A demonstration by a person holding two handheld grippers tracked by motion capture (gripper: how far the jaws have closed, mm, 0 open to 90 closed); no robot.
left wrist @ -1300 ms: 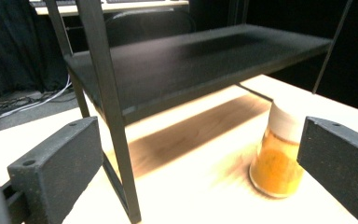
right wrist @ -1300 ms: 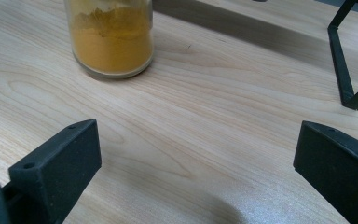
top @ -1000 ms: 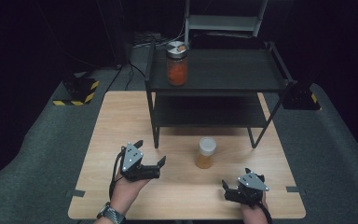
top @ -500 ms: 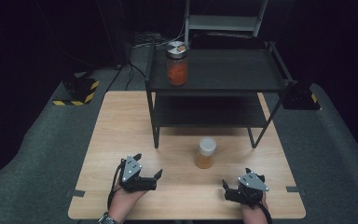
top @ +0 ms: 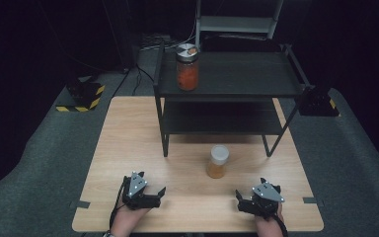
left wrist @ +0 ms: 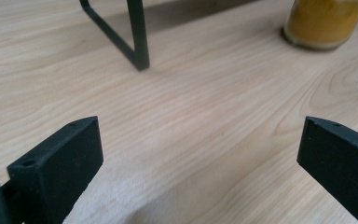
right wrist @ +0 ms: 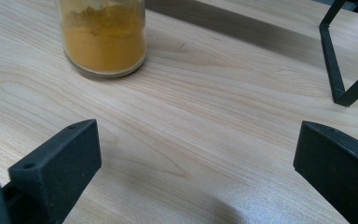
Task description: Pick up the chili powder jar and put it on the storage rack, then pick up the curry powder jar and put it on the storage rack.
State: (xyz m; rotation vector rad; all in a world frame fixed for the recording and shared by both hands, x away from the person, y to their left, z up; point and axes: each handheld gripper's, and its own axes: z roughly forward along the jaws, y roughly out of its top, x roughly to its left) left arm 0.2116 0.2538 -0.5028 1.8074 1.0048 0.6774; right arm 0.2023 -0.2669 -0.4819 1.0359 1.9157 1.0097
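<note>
My left gripper (top: 157,195) and right gripper (top: 243,201) rest low, matte black jaws spread wide, holding nothing. The round glass jar (top: 217,161) of yellow powder stands on pale grained wood, just before the black metal rack (top: 276,89).

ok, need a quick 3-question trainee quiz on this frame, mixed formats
1. True or false: the jar of yellow powder stands on the table in front of the black rack.
2. Where is the jar of red contents? A) top shelf of the rack B) lower shelf C) on the table
3. Fill in: the left tongs and the right tongs are both ____ and hold nothing.

Key: 1 true; 2 A; 3 open.
</note>
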